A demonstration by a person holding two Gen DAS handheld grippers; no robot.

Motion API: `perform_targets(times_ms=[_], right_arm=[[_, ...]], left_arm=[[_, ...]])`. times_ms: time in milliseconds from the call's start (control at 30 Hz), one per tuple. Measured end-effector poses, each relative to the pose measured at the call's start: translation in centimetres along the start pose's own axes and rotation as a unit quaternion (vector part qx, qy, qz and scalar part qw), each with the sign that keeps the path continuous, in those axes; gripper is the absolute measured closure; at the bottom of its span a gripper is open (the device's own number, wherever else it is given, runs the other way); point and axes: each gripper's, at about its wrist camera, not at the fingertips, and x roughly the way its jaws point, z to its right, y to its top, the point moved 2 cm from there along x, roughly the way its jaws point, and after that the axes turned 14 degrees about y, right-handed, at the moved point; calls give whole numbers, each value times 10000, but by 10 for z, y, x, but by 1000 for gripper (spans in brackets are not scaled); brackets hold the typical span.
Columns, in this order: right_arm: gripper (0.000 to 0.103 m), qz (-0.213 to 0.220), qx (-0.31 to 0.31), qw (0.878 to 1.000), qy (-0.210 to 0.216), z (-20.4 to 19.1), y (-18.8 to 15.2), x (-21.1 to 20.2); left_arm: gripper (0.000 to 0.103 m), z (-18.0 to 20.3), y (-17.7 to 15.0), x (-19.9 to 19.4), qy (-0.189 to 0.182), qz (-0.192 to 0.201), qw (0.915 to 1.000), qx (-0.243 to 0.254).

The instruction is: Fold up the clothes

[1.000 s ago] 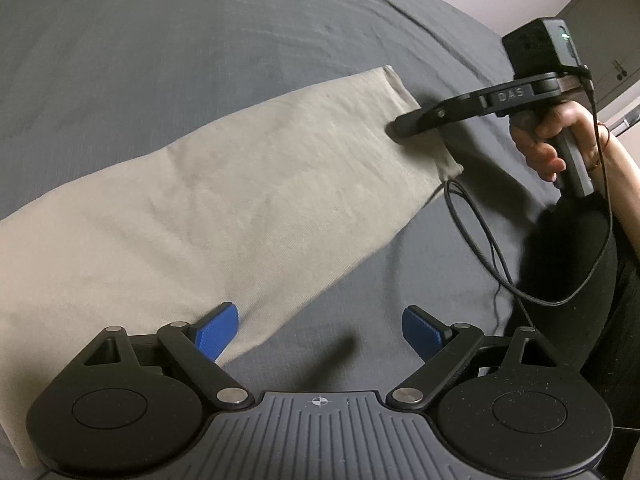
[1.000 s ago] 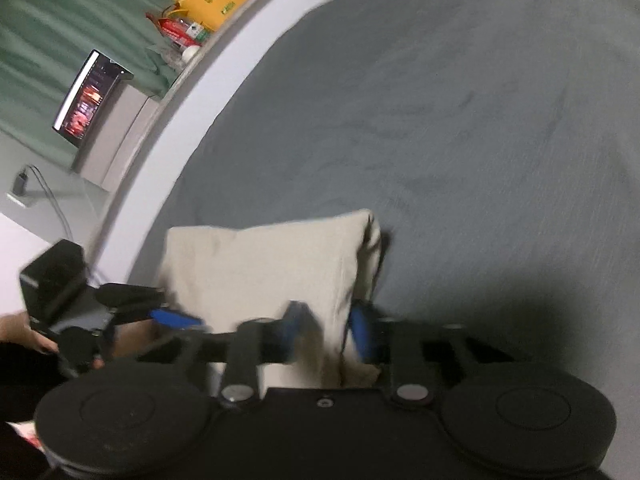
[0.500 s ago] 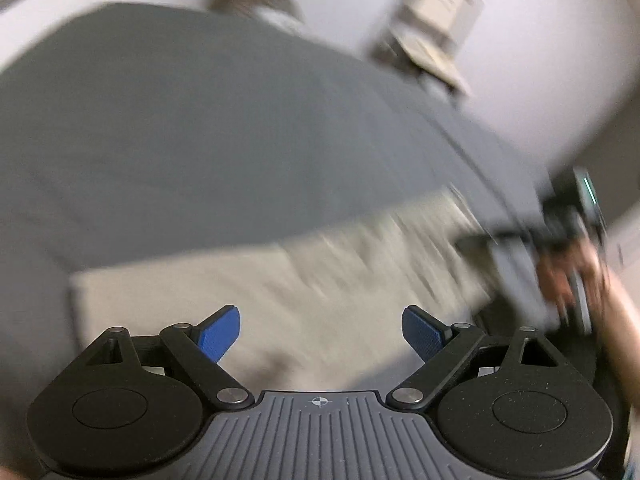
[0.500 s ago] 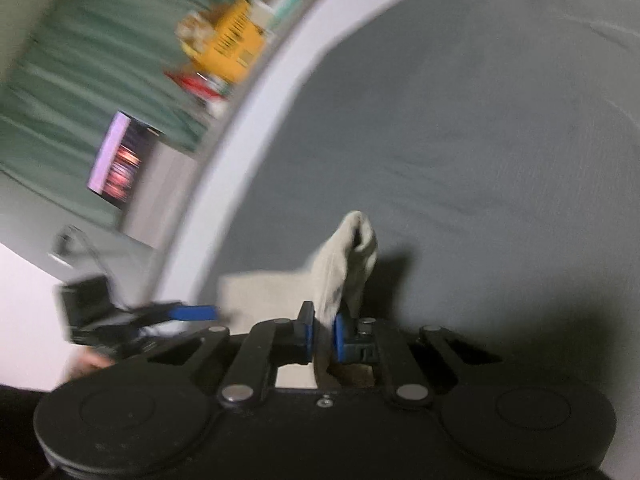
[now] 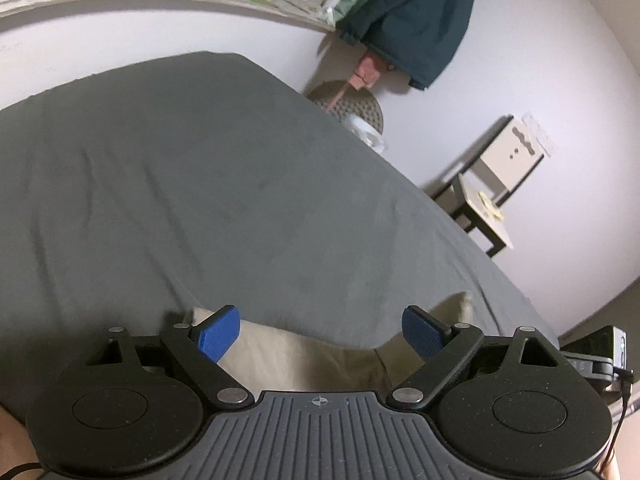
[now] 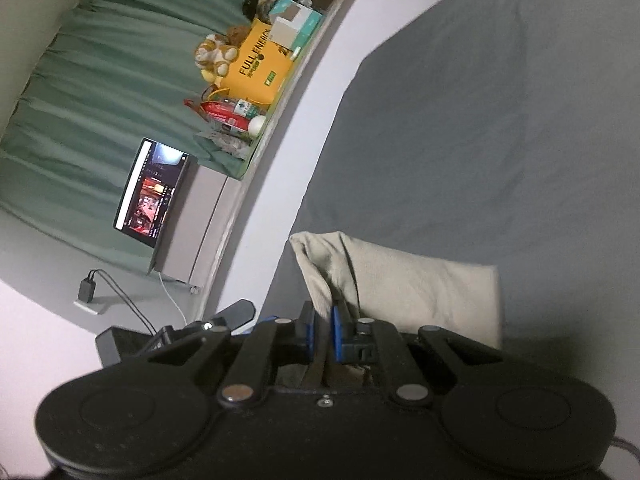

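Right gripper jaws pinch the beige garment at lower centre; left gripper jaws spread, empty; folding looks barely begun.

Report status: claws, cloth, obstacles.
Right claw shut on beige cloth garment, corner lifted. Left claw open, empty, above it. Grey bedsheet: nothing in the way.

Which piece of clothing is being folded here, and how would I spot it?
Look at the big dark grey bed. Near its edge lies a beige garment, the only pale thing on the sheet. One corner of it is lifted, pinched in the right gripper.
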Motion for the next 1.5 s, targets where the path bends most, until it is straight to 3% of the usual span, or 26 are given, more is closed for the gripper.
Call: perform_targets(times_ms=[300,433,533,800,900,1000,1100,1133,1233,1300,1367,1433,1500], right_arm=[[94,-352,-221,9970,-656,2,-36,102],[94,-468,-378,9921,-1103,13,-51,140],[94,-427,-331,9912,-1206,16,-58,150],[97,-442,-481,9903,-1225,8,-64,165],[91,-600,-499,9938,-788,8,-67,164],[73,-547,-997,9927,-403,-11,-72,147],[59,-495,-2036,9746,-795,-31,-84,123],[51,-627,-2437,9631,-955,-36,-91,120],[45,-1071,-3394,9252,-1319,-46,-117,132],[45,-1229,-3902,8999,-1512,-48,-135,139],[54,-1238,-4057,8895,-1702,-45,-143,147],[95,-1293,-3913,8949,-1715,-41,-148,153],[96,-1156,-3818,9030,-1596,-40,-146,149]], left_arm=[[13,-48,-1,-13,196,510,9922,-1123],[13,-54,-7,-8,164,406,9907,-1292],[13,-49,-7,-3,137,431,9913,-1236],[13,-51,-9,-4,145,445,9909,-1263],[13,-51,-9,-3,177,470,9909,-1252],[13,-51,-9,-3,203,486,9903,-1289],[13,-51,-9,-2,213,494,9898,-1317],[13,-51,-9,-1,211,485,9900,-1306],[13,-50,-10,1,207,458,9906,-1276],[13,-49,-10,1,204,446,9911,-1237],[13,-48,-10,0,212,453,9915,-1200],[13,-49,-10,-1,225,459,9914,-1205],[13,-50,-11,-1,234,450,9912,-1222]])
